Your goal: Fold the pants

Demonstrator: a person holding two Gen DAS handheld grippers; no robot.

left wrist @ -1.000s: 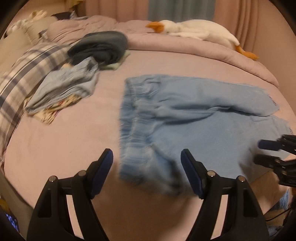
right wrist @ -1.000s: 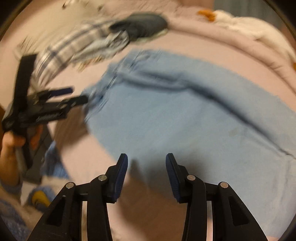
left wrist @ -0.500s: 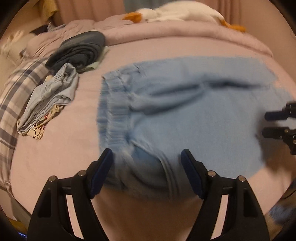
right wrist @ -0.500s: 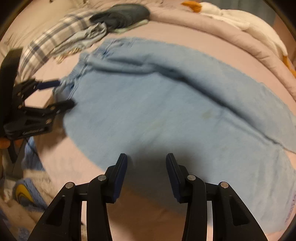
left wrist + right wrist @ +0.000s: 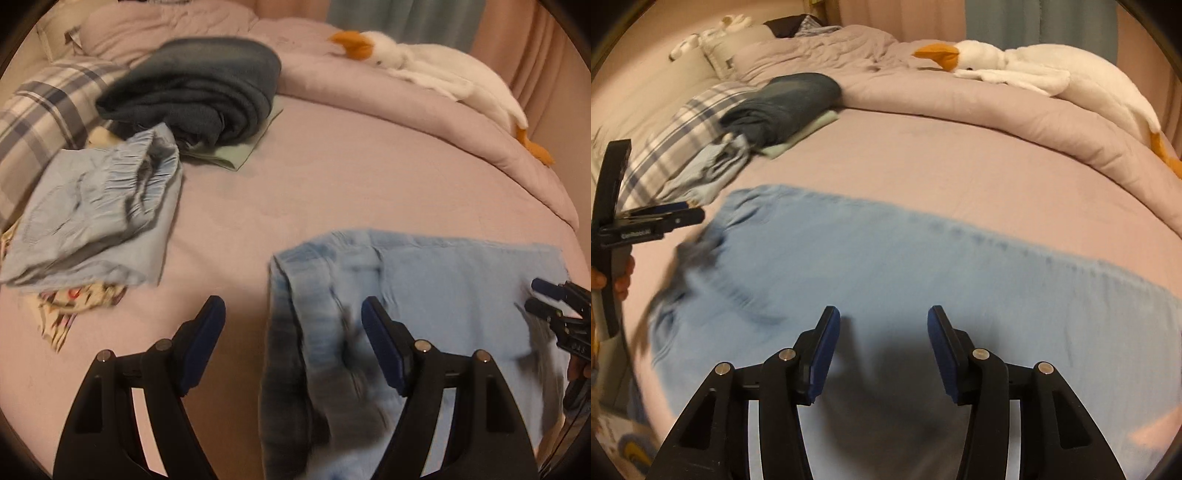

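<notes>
Denim pants (image 5: 923, 266): spread flat on the bed (image 5: 960, 155); waistband end blurred.
Left gripper (image 5: 293, 325): held wide apart over the waistband, nothing gripped.
Right gripper (image 5: 883, 332): opening, empty, above the legs.

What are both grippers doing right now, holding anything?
Left gripper: open, holding nothing, above the pants.
Right gripper: opening, nothing gripped.

Only lettering I spotted was a small white word printed along the black body of the left gripper (image 5: 683, 215), seen from the right wrist view. Too small and blurred to read. The printed fabric (image 5: 66, 306) under the folded stack near the bed's left edge showed pattern only, with no legible words on it.
</notes>
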